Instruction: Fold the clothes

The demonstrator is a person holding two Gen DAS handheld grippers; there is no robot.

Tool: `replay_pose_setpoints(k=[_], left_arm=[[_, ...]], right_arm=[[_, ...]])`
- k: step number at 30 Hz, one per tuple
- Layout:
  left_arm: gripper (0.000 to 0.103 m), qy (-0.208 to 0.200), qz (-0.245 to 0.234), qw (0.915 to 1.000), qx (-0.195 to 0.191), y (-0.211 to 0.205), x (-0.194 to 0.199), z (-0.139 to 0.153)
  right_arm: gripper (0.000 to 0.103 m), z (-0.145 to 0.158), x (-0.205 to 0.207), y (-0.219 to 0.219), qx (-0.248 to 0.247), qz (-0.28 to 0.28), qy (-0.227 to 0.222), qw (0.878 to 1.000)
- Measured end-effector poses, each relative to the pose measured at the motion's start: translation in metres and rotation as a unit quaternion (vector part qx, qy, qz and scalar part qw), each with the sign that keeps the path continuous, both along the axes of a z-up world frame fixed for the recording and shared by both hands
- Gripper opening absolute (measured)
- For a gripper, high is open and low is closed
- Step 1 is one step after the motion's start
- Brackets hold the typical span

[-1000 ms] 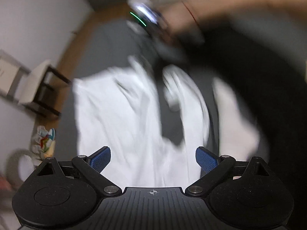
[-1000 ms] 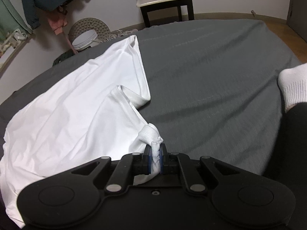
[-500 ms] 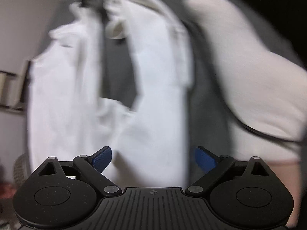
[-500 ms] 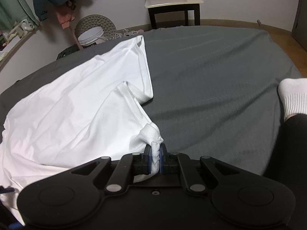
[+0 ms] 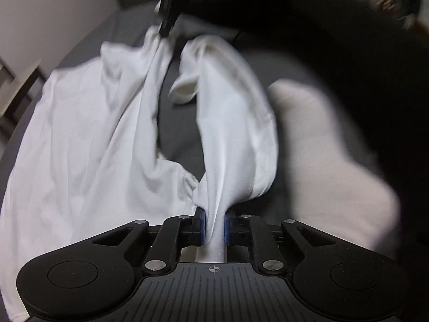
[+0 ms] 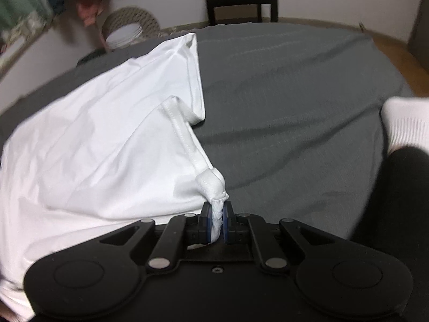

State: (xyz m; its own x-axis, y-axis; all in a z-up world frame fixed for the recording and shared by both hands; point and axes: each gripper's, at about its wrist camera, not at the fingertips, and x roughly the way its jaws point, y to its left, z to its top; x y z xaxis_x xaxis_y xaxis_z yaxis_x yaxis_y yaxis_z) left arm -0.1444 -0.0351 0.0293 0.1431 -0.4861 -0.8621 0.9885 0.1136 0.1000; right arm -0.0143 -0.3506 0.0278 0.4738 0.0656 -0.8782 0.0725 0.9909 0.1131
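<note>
Left hand-held gripper [image 5: 214, 228]: clenched on a bunched part of the white shirt [image 5: 88, 145]; the cloth runs up and forward from between its blue pads.
Right hand-held gripper [image 6: 217, 222]: clenched on a rolled fold of the same shirt, at the ribbed hem near the collar or sleeve; which one exactly, the pictures do not tell.
Shirt: it lies on the grey bed cover [image 6: 289, 102], spread mostly to the left of and ahead of the right hand-held gripper, and to the left of and ahead of the left one.
Key relation: in the left wrist view the right hand-held gripper [image 5: 171, 8] shows far ahead at the top, so the held edge stretches between the two, its long axis running straight forward from the left one. Both are on the cloth; neither is nearer.
Judgement: the step seems to be lifting or pulling one edge taut before laying a fold.
Nearby: a white sock [image 6: 405, 123] sits on the cover to the right, apart from the shirt.
</note>
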Motion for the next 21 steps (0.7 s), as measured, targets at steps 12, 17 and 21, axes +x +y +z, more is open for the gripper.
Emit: replay_pose_setpoints(k=[12, 17, 21], left_arm=[[0.013, 0.061, -0.013, 0.9977, -0.027, 0.045, 0.016, 0.008], [0.013, 0.089, -0.014, 0.9957, -0.023, 0.046, 0.013, -0.002], [0.013, 0.118, 0.005, 0.9921, -0.042, 0.062, 0.014, 0.007]], right_arm=[[0.009, -0.026, 0.006, 0.031, -0.067, 0.075, 0.114, 0.988], [0.008, -0.021, 0.0, 0.034, -0.075, 0.094, 0.14, 0.983], [0.009, -0.022, -0.007, 0.03, -0.078, 0.097, 0.164, 0.979]])
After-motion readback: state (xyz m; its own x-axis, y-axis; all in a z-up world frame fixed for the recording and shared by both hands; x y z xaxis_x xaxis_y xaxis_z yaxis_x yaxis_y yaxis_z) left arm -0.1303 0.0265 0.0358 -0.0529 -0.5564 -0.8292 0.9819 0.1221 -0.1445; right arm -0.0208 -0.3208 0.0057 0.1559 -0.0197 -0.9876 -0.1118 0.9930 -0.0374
